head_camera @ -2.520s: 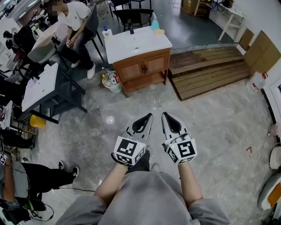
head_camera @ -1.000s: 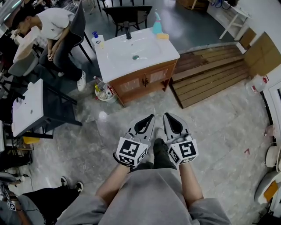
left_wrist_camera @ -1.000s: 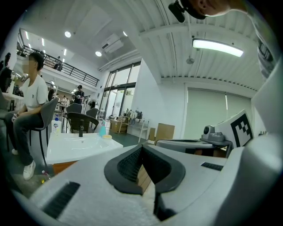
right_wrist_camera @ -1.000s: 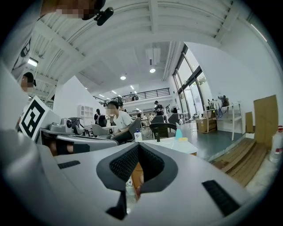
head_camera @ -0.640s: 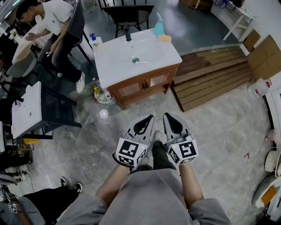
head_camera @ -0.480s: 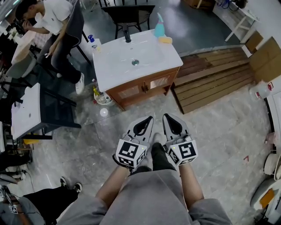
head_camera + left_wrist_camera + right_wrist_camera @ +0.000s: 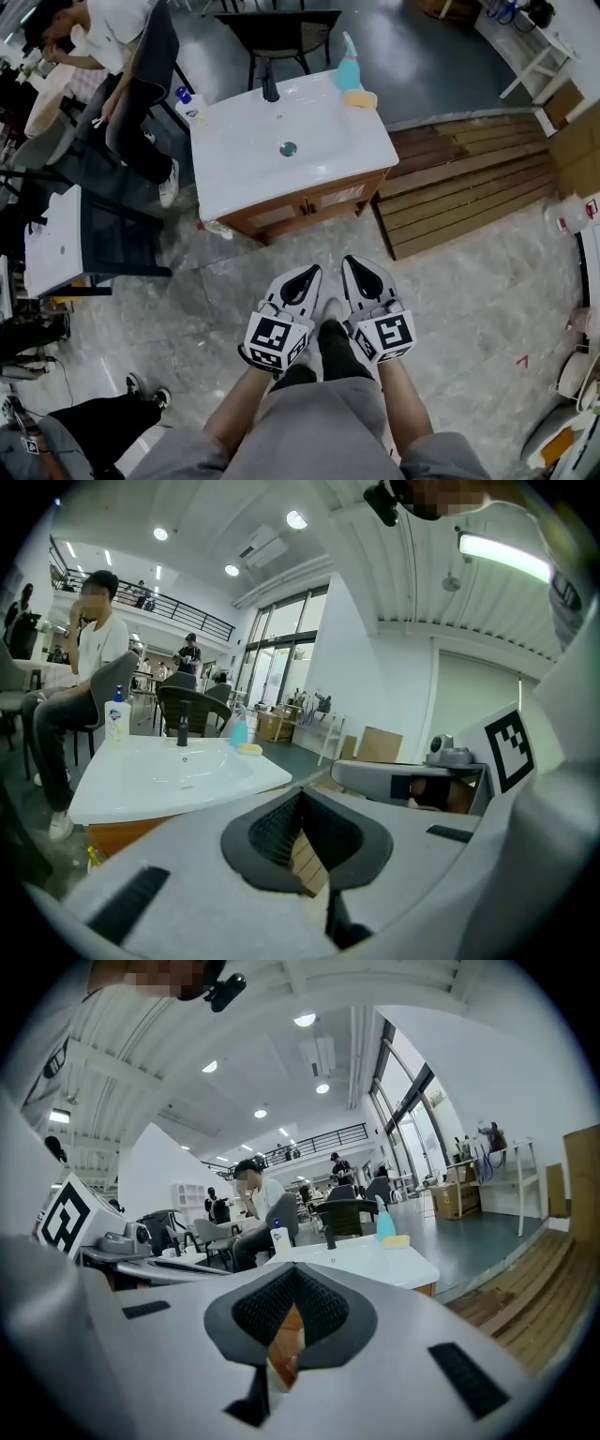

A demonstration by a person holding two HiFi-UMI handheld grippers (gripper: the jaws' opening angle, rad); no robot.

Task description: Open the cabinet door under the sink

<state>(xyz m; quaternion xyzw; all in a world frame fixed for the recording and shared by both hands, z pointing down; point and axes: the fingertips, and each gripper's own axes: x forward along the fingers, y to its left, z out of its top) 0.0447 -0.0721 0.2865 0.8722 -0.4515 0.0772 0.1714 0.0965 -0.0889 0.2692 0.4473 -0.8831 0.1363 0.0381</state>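
A white sink top [image 7: 291,150] sits on a wooden cabinet whose two doors [image 7: 305,208] face me, both closed. My left gripper [image 7: 309,274] and right gripper [image 7: 351,262] hang side by side above the grey floor, a short way in front of the cabinet and touching nothing. Both are shut and empty. In the left gripper view the left gripper [image 7: 302,803] points past the basin's right corner. In the right gripper view a strip of cabinet wood [image 7: 285,1333] shows through the hollow behind the tips of the right gripper [image 7: 293,1274].
A black faucet [image 7: 270,89], a blue bottle [image 7: 349,67] and a yellow sponge [image 7: 360,98] stand on the sink top. A wooden platform [image 7: 469,178] lies to the right. A seated person [image 7: 122,56], chairs and a white table [image 7: 56,244] are on the left.
The sink cabinet has grown larger and come closer in the head view. Both grippers have moved forward toward it and sunk a little, staying shut and side by side.
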